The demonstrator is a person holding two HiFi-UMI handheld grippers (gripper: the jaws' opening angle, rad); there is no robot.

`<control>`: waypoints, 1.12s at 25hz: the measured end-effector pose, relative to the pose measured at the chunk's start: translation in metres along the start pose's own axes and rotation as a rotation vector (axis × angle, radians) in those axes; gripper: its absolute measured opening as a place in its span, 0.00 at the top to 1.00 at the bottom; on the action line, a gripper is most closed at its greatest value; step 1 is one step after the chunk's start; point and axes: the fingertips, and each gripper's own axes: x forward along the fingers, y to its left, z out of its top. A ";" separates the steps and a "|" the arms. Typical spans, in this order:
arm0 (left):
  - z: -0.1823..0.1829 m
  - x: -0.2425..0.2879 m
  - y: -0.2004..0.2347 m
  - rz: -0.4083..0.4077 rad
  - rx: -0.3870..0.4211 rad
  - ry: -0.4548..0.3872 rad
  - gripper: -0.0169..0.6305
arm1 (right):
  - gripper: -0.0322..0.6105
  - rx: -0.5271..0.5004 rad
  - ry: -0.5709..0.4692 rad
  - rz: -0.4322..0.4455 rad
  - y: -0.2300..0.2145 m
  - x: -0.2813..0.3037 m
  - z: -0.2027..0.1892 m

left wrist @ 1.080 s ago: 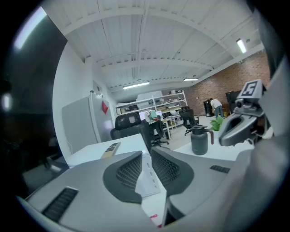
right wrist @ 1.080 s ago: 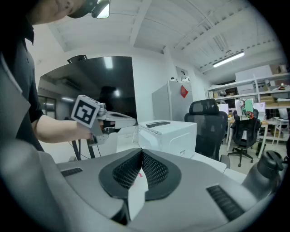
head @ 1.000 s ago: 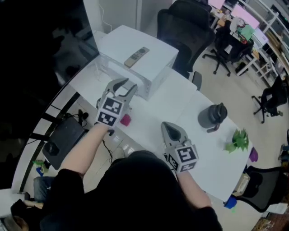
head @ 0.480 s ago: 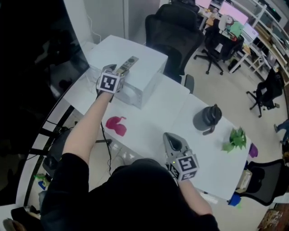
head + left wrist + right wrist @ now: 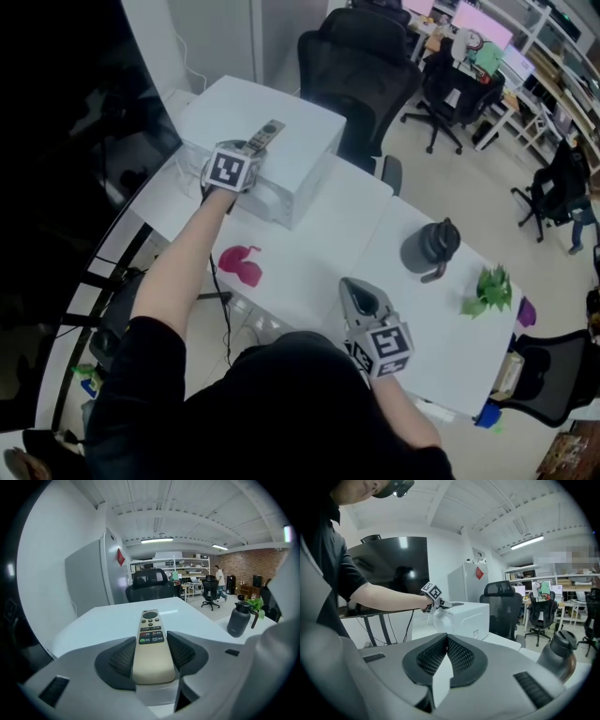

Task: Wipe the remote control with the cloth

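Note:
The beige remote control [image 5: 269, 133] lies on top of a white box [image 5: 305, 141] at the table's far left. My left gripper [image 5: 249, 150] is at its near end. In the left gripper view the remote control [image 5: 150, 623] runs between the two dark pads, which touch its sides as the left gripper [image 5: 152, 654] is closing. The pink cloth [image 5: 242, 263] lies crumpled on the white table [image 5: 323, 234], below my left forearm, with nothing holding it. My right gripper [image 5: 361, 292] hovers near the table's front edge, shut and empty; the right gripper [image 5: 447, 641] shows its pads pressed together.
A dark grey jug [image 5: 431, 246] stands on the table's right part, a small green plant [image 5: 492, 291] beyond it. A black office chair [image 5: 361, 61] stands behind the box. A dark monitor [image 5: 84, 112] fills the left side.
My left gripper left the spot above the pink cloth and reached up to the remote on the box. The cloth stays on the table. The right gripper has hardly moved.

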 end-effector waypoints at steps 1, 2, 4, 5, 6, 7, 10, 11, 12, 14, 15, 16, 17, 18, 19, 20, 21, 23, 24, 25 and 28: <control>-0.001 0.000 -0.001 0.003 0.008 0.007 0.65 | 0.94 -0.001 -0.001 0.003 0.001 0.000 0.000; -0.001 -0.001 -0.001 0.007 0.014 0.013 0.65 | 0.94 -0.002 -0.002 0.005 0.001 0.001 0.000; -0.003 -0.005 0.001 0.018 0.028 0.012 0.65 | 0.94 -0.002 -0.004 0.008 0.003 0.002 0.000; -0.002 -0.009 0.002 0.023 0.036 0.003 0.65 | 0.94 -0.001 -0.003 0.009 0.004 0.002 0.000; -0.001 -0.014 0.003 0.028 0.044 -0.011 0.65 | 0.94 -0.001 -0.003 0.011 0.004 0.003 0.000; 0.000 -0.020 0.004 0.035 0.053 -0.027 0.65 | 0.94 0.000 -0.002 0.013 0.005 0.003 -0.001; 0.002 -0.046 0.008 0.069 0.084 -0.077 0.65 | 0.94 -0.002 0.001 0.032 0.009 0.010 -0.001; 0.001 -0.057 0.008 0.075 0.089 -0.094 0.65 | 0.94 -0.004 0.001 0.044 0.012 0.014 -0.001; 0.001 -0.068 0.007 0.077 0.089 -0.112 0.65 | 0.94 -0.006 0.004 0.058 0.016 0.019 -0.001; -0.004 -0.092 0.003 0.076 0.082 -0.147 0.65 | 0.94 -0.013 0.015 0.094 0.025 0.030 -0.003; -0.007 -0.104 0.001 0.077 0.078 -0.164 0.65 | 0.94 -0.017 0.022 0.113 0.031 0.037 -0.005; -0.010 -0.118 0.000 0.080 0.074 -0.181 0.65 | 0.94 -0.022 0.030 0.133 0.037 0.044 -0.006; -0.012 -0.132 -0.001 0.084 0.070 -0.198 0.65 | 0.94 -0.028 0.038 0.152 0.043 0.052 -0.007; -0.015 -0.146 -0.002 0.090 0.069 -0.214 0.65 | 0.94 -0.034 0.048 0.170 0.049 0.059 -0.008; -0.019 -0.160 -0.005 0.098 0.072 -0.227 0.65 | 0.94 -0.041 0.062 0.188 0.055 0.067 -0.010; -0.025 -0.174 -0.008 0.106 0.078 -0.237 0.65 | 0.94 -0.050 0.079 0.209 0.062 0.075 -0.014; -0.032 -0.188 -0.012 0.115 0.088 -0.243 0.65 | 0.94 -0.060 0.101 0.234 0.070 0.084 -0.020; -0.048 -0.213 -0.020 0.136 0.115 -0.245 0.65 | 0.94 -0.091 0.151 0.286 0.087 0.104 -0.035; -0.056 -0.225 -0.023 0.150 0.132 -0.242 0.65 | 0.94 -0.113 0.175 0.311 0.096 0.116 -0.042; -0.064 -0.236 -0.026 0.164 0.152 -0.237 0.65 | 0.93 -0.137 0.199 0.334 0.105 0.129 -0.050; -0.090 -0.261 -0.037 0.194 0.205 -0.205 0.65 | 0.78 -0.204 0.291 0.391 0.129 0.170 -0.080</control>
